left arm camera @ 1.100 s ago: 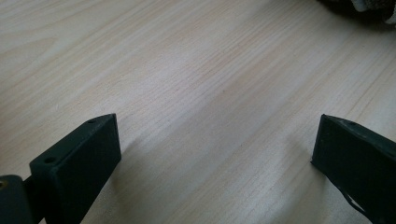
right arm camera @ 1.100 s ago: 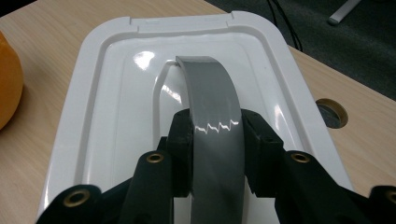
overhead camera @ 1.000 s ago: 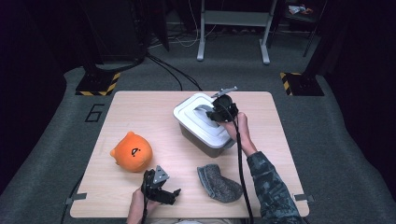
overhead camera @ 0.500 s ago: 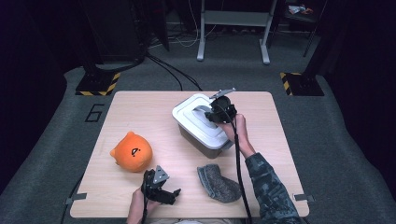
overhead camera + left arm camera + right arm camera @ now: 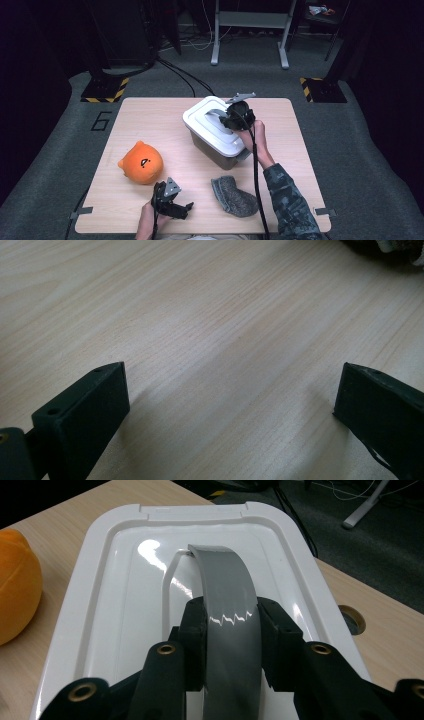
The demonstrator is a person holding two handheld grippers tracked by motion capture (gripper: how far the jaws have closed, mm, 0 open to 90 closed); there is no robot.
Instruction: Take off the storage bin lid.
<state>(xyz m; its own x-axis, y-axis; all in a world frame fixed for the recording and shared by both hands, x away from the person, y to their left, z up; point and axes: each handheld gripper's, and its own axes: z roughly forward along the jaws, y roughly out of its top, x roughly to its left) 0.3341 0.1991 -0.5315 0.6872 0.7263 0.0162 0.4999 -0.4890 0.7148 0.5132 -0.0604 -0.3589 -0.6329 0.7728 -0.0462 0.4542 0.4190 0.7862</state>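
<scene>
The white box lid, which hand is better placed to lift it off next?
Right. The right gripper is shut on the lid's grey handle, while the left gripper rests open near the table's front edge.

box (image 5: 220,150) contents: hidden by lid (image 5: 125,580) | grey handle (image 5: 227,630): near end cut off

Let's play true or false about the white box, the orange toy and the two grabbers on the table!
1. The right gripper is shut on the grey handle of the white box lid. True.
2. The left gripper holds the orange plush toy. False: its jaws are open over bare table.
3. The lid is off the box. False: it sits on the box.
4. A grey cloth lies on the table near the person's right sleeve. True.
5. The plush toy sits on the lid. False: it sits on the table, left of the box.
</scene>
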